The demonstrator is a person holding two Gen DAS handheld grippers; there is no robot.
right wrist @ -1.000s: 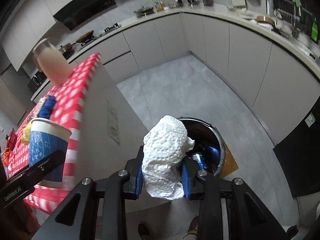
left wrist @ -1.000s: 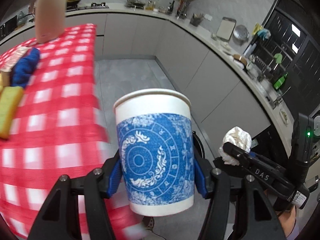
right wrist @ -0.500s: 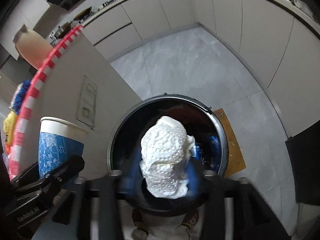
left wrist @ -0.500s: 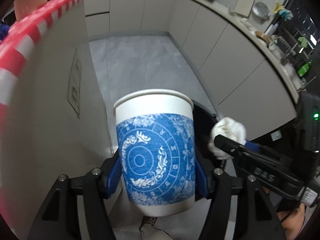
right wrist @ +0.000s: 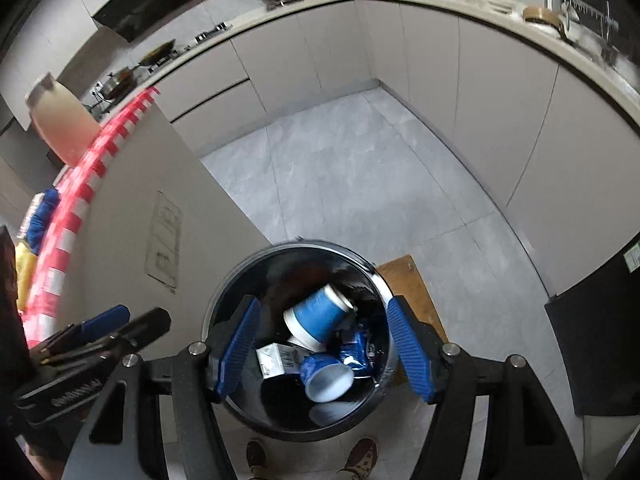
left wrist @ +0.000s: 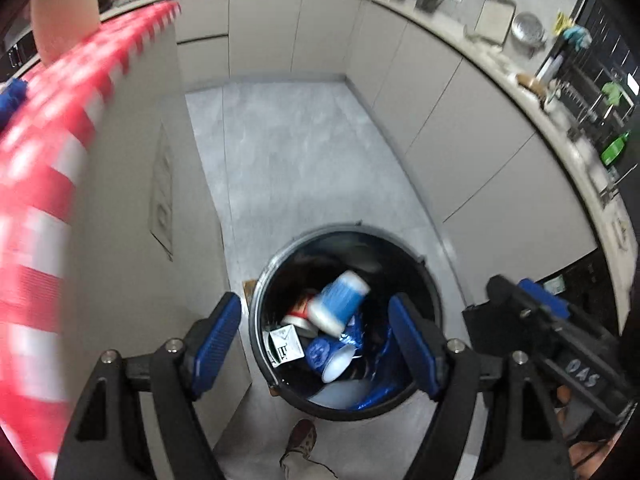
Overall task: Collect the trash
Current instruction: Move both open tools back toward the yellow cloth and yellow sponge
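Above the bin [left wrist: 432, 292], both fingers spread empty; cup [left wrist: 340, 306] lies inside

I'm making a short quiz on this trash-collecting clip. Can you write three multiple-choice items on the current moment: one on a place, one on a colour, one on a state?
1. Where is the blue patterned paper cup?
A. On the checked tablecloth
B. Inside the round bin
C. Between the left tool's pads

2. What colour are the pads on both tools?
A. Blue
B. Yellow
C. White

3. What state is the right tool in?
A. Shut on a wad of paper towel
B. Shut with nothing in it
C. Open with nothing held

Answers:
1 B, the cup lies tilted on other trash inside the bin.
2 A, the ribbed pads are blue in both wrist views.
3 C, its jaws stand apart above the bin, having just been opening, with nothing between them; the left tool is likewise open.
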